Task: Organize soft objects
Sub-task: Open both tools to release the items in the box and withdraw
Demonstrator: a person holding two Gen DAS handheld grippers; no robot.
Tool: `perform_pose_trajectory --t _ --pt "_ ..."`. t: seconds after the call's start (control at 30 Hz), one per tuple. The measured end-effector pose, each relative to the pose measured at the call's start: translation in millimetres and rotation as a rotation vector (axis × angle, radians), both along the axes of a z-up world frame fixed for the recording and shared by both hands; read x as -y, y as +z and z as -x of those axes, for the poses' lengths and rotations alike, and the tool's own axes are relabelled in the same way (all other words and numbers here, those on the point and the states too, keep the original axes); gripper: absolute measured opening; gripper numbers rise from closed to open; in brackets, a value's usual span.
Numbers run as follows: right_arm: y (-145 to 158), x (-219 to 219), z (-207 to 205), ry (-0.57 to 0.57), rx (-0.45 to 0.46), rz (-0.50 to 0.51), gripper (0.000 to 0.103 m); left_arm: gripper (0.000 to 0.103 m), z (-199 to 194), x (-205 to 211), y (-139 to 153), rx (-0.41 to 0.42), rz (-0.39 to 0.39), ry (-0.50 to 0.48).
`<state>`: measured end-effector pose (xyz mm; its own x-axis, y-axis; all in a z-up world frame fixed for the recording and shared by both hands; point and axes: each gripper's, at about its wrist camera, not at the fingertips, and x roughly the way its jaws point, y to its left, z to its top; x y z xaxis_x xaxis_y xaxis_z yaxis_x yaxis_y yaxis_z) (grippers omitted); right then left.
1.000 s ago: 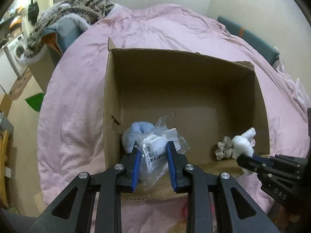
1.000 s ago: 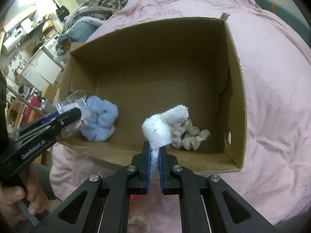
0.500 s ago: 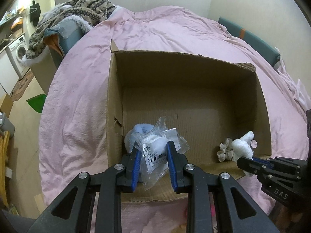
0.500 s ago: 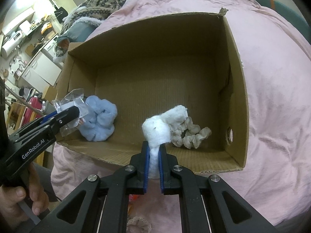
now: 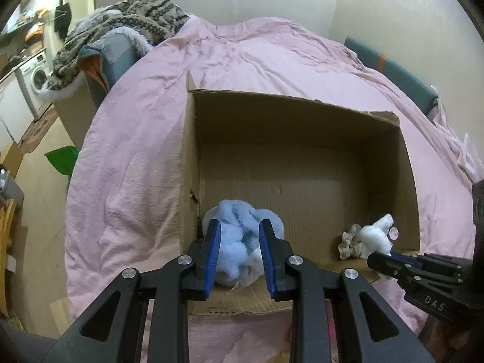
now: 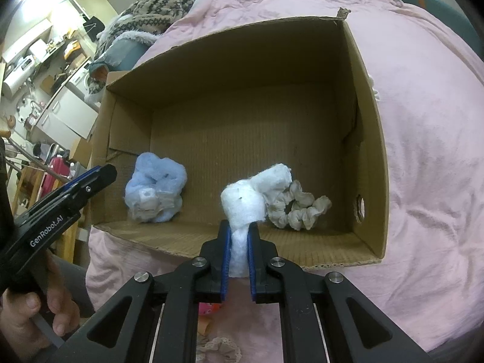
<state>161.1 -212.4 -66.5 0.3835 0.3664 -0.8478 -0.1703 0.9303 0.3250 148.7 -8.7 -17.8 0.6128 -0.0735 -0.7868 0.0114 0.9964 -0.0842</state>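
Observation:
An open cardboard box (image 5: 405,157) (image 6: 370,139) lies on a pink bed. My left gripper (image 5: 239,233) is open and empty above the box's near left corner. The clear plastic packet (image 6: 149,201) lies below it on a fluffy blue soft item (image 5: 239,242) (image 6: 160,178). My right gripper (image 6: 240,239) is shut on a white fluffy soft item (image 6: 246,199) (image 5: 376,236) over the box's near edge. A beige scrunchie (image 6: 298,207) (image 5: 349,242) lies on the box floor beside it. The right gripper also shows in the left wrist view (image 5: 381,261).
The pink duvet (image 5: 242,57) covers the bed around the box. A patterned knit blanket (image 5: 133,21) is heaped at the far left. Small pink and lace items (image 6: 217,348) lie on the bed below my right gripper. Room furniture (image 6: 45,69) stands to the left.
My left gripper opened and let go of the plastic packet, which dropped onto the blue soft item in the box. My right gripper still holds the white item.

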Motion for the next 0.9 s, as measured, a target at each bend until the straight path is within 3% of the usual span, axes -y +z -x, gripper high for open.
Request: perform_pose_trajectory --t 0.17,0.3,0.43,0.47,0.53,0.57,0.6,0.9 --pt "5 -2 3 0.012 0.024 -0.008 0.010 0.026 0 -3 5 0.007 0.009 0.008" --pt "8 -1 3 0.007 0.034 -0.018 0.015 0.050 1 -3 6 0.001 0.016 0.013" --pt "15 1 5 -0.005 0.069 -0.011 0.018 0.061 2 -3 9 0.009 0.013 0.014" --pt "17 2 5 -0.007 0.079 -0.011 0.024 0.065 2 -3 9 0.009 0.011 0.018" --pt "18 3 6 -0.013 0.092 -0.008 0.046 0.068 3 -4 10 0.010 0.016 0.025" --pt "19 4 7 -0.022 0.101 -0.003 0.074 0.070 4 -5 11 0.008 0.023 0.027" --pt "21 5 8 -0.036 0.118 0.002 0.082 0.072 4 -5 11 0.000 0.038 0.023" --pt "25 19 17 -0.070 0.134 -0.012 0.082 0.072 8 -7 15 -0.002 0.021 0.032"
